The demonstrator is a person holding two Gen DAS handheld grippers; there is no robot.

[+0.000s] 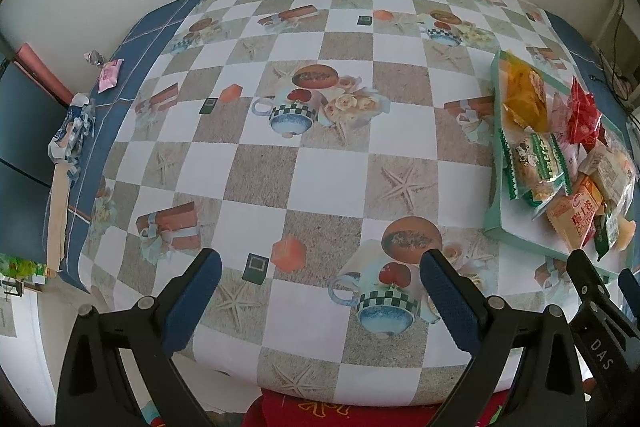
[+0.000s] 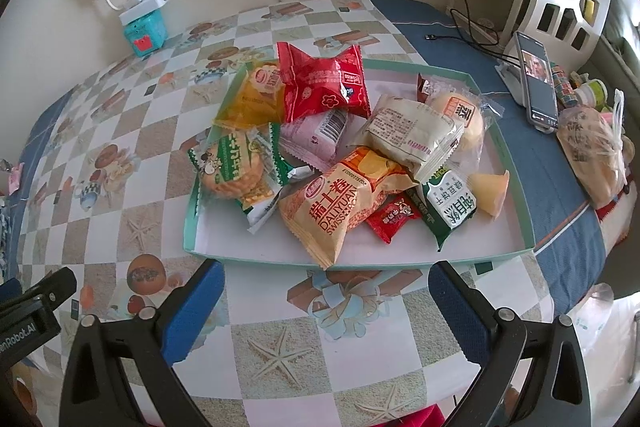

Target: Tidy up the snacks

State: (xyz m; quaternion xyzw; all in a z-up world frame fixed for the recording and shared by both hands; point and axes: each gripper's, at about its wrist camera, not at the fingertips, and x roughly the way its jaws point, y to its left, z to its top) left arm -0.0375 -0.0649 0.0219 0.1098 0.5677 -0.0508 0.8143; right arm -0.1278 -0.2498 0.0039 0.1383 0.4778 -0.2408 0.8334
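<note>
A shallow green-rimmed tray point(image 2: 192, 227) holds a pile of wrapped snacks: a red packet point(image 2: 324, 83), an orange Swiss roll packet point(image 2: 340, 211), a green biscuit packet point(image 2: 236, 167), a white bread packet point(image 2: 412, 131) and others. The tray also shows at the right of the left wrist view point(image 1: 496, 219). My right gripper point(image 2: 326, 291) is open and empty, just in front of the tray's near rim. My left gripper point(image 1: 320, 275) is open and empty over the bare checkered tablecloth, left of the tray. A small pink packet point(image 1: 110, 75) lies at the table's far left edge.
A teal box point(image 2: 144, 31) with a white power strip on it stands at the back by the wall. A phone on a stand point(image 2: 536, 83), cables and a bagged bun point(image 2: 592, 151) sit right of the tray. Crumpled wrappers point(image 1: 72, 135) lie on the left edge.
</note>
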